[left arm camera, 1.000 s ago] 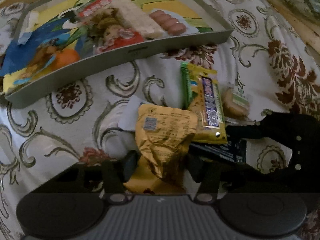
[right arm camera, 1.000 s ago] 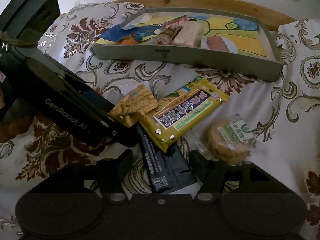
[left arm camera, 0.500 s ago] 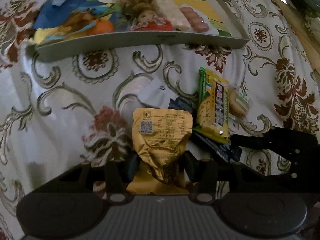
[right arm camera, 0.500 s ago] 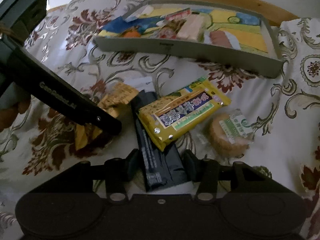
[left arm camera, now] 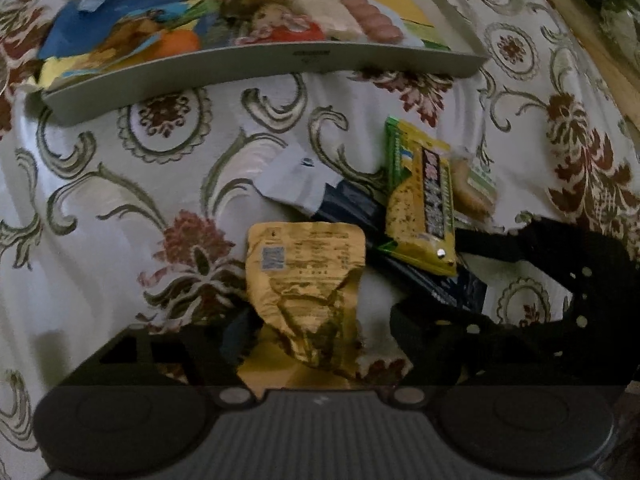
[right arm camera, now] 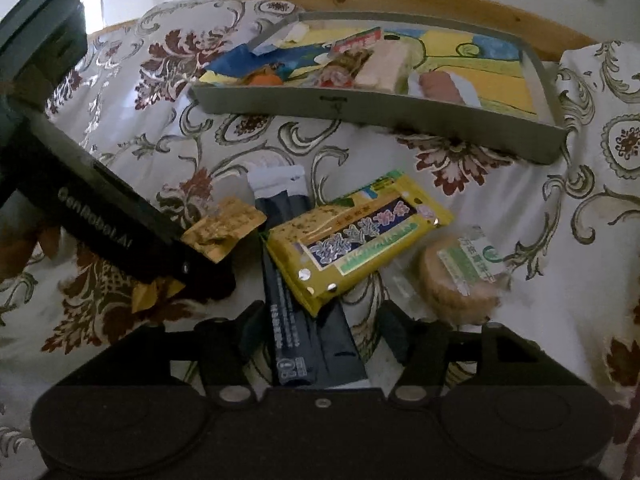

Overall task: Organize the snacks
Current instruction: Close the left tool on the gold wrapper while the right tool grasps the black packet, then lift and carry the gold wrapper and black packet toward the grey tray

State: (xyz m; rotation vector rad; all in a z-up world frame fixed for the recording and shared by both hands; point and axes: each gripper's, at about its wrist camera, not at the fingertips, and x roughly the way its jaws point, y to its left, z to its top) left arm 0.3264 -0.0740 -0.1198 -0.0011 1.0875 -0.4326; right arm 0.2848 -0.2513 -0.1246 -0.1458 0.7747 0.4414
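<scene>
A crumpled golden snack packet (left arm camera: 304,280) lies on the patterned cloth between the fingers of my left gripper (left arm camera: 320,332). Its jaws are opening and the pads stand off the packet. In the right wrist view a long dark packet (right arm camera: 304,340) lies between the fingers of my right gripper (right arm camera: 324,332). Those jaws are opening too, with a gap at each side. A yellow-green biscuit pack (right arm camera: 356,240) rests across the dark packet's far half. To the right of it sits a round cake in a clear wrapper (right arm camera: 460,276).
A grey tray (right arm camera: 360,108) with a cartoon-print floor stands at the back and holds several snacks. A wooden board (right arm camera: 400,0) runs behind it. Both grippers sit close together by the pile, the left one's black body (right arm camera: 100,220) slanting in from the left.
Both grippers' jaws have widened after pinching half a second ago. The golden packet has been dragged left, away from the pile. More of the dark packet shows from under the yellow pack.
</scene>
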